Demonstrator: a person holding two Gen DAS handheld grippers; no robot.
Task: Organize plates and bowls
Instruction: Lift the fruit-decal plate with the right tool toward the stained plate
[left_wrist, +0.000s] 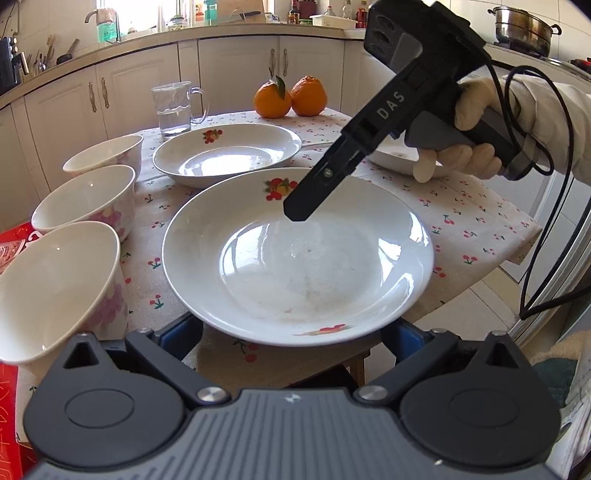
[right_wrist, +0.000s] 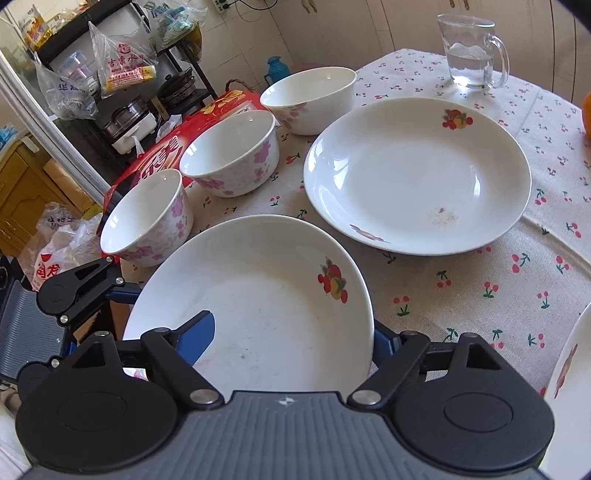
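White letters "DAS" showed on the right gripper (left_wrist: 295, 212) in the left wrist view, above the near plate (left_wrist: 295, 266). The left gripper (left_wrist: 291, 334) had jaws apart, with that plate's edge between them.

From the right wrist view, the right gripper (right_wrist: 291, 336) had jaws apart around the plate's rim. Three bowls (right_wrist: 231, 155) sat beside a red box (right_wrist: 162, 158) with Chinese writing.

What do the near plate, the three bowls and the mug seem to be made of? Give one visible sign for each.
Near plate: probably glazed ceramic; glossy white, window glare, printed fruit.
Three bowls: likely glazed porcelain; thin shiny rims, pink flower prints.
Mug: clear glass; water and cloth show through it.
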